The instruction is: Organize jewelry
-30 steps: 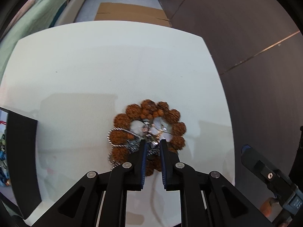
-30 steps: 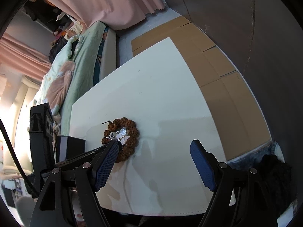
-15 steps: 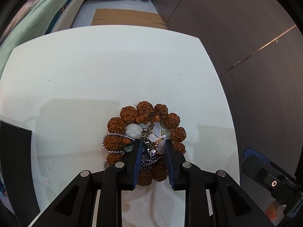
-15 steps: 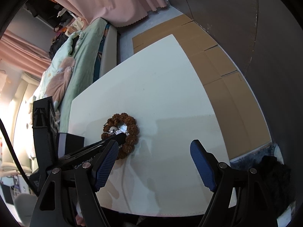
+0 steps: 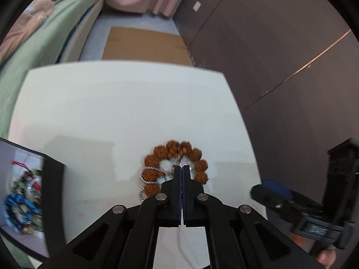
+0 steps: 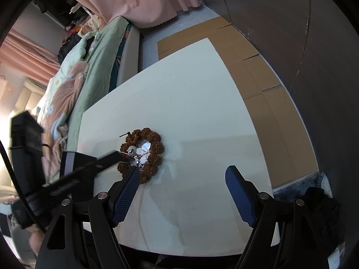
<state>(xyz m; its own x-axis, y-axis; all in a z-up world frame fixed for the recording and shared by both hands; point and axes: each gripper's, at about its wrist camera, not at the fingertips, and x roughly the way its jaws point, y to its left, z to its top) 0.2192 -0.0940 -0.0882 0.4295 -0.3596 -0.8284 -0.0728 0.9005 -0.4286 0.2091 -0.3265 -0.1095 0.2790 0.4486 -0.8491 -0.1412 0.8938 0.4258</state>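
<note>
since the earlier frame, left gripper [image 5: 182, 167] fingers have gone from spread to clenched; whether they grasp a piece inside the brown bead bracelet [image 5: 157, 173] cannot be told. the bracelet lies on the white surface [image 5: 125, 112], ringing the silver chain [image 5: 143, 180] and white pendants [image 6: 143, 151]. right gripper [image 6: 181, 192] fingers are released, at 5 o'clock of the bracelet. a black box [image 5: 52, 204] holding other jewelry stands at 9 o'clock.

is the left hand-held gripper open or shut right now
Shut: left hand-held gripper fingers meet with no visible gap, tips inside the bead bracelet.
</note>
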